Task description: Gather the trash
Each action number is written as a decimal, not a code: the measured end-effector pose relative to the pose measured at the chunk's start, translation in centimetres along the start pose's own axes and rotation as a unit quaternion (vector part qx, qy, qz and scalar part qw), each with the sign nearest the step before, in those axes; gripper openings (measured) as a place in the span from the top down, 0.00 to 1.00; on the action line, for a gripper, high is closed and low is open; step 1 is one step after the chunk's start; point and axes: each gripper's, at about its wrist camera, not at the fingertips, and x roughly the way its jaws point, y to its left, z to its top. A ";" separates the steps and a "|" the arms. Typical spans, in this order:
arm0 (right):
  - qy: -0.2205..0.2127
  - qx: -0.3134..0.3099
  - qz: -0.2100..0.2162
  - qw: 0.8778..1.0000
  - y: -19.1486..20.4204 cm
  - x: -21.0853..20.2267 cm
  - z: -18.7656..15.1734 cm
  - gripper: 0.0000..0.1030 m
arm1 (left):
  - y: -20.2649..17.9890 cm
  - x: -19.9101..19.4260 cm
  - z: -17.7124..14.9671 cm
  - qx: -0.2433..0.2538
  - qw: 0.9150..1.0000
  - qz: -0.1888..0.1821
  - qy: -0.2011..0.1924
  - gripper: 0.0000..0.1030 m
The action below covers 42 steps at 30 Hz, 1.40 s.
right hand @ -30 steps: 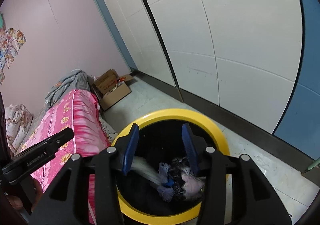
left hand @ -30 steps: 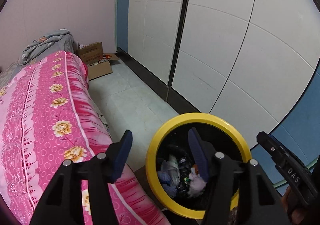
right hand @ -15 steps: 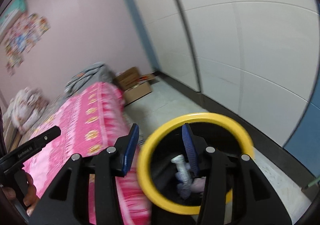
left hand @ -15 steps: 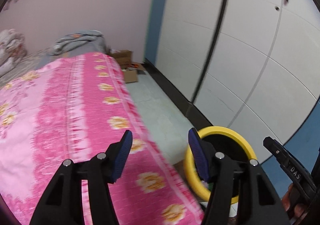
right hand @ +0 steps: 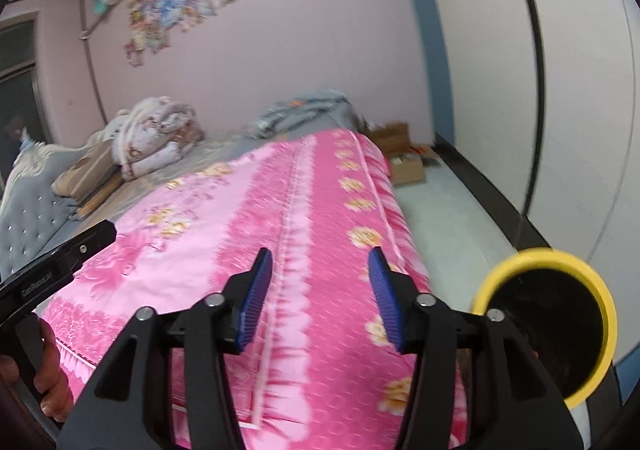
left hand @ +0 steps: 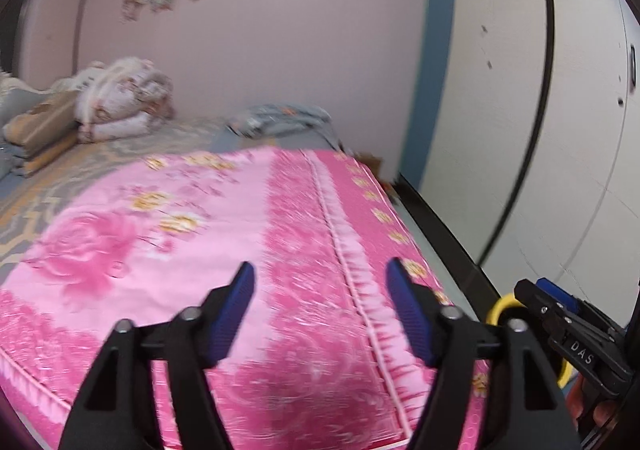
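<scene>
The yellow-rimmed black trash bin [right hand: 548,318] stands on the floor at the lower right of the right wrist view; only a bit of its rim [left hand: 500,306] shows in the left wrist view. My left gripper [left hand: 320,310] is open and empty, pointing over the pink floral bed cover [left hand: 200,230]. My right gripper [right hand: 320,294] is open and empty, also over the bed cover [right hand: 304,218], left of the bin. I see no loose trash on the bed; the view is blurred.
Folded quilts [right hand: 156,138] and a grey blanket [right hand: 304,110] lie at the bed's far end. A cardboard box [right hand: 404,166] sits on the floor beyond the bed. White wardrobe doors [right hand: 580,90] line the right side. The floor strip [right hand: 452,226] runs between them.
Both grippers swung left and up, away from over the trash bin to face the bed. The bin slid to the right edge of both views. Jaws stayed open.
</scene>
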 end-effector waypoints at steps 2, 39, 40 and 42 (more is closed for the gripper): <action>-0.022 -0.009 0.003 1.000 1.6 -1.0 0.4 0.31 | 1.3 -2.0 0.1 -0.005 1.000 0.011 -0.028 0.21; -0.083 -0.029 -0.019 0.996 4.0 -6.1 -3.9 0.08 | 3.3 -10.9 -4.4 -0.025 0.992 0.023 -0.121 0.08; -0.082 -0.028 -0.019 0.996 4.0 -6.0 -3.9 0.08 | 3.3 -10.9 -4.4 -0.025 0.992 0.022 -0.120 0.08; -0.080 -0.028 -0.020 0.996 3.9 -5.9 -3.9 0.08 | 3.2 -10.7 -4.3 -0.025 0.992 0.022 -0.119 0.08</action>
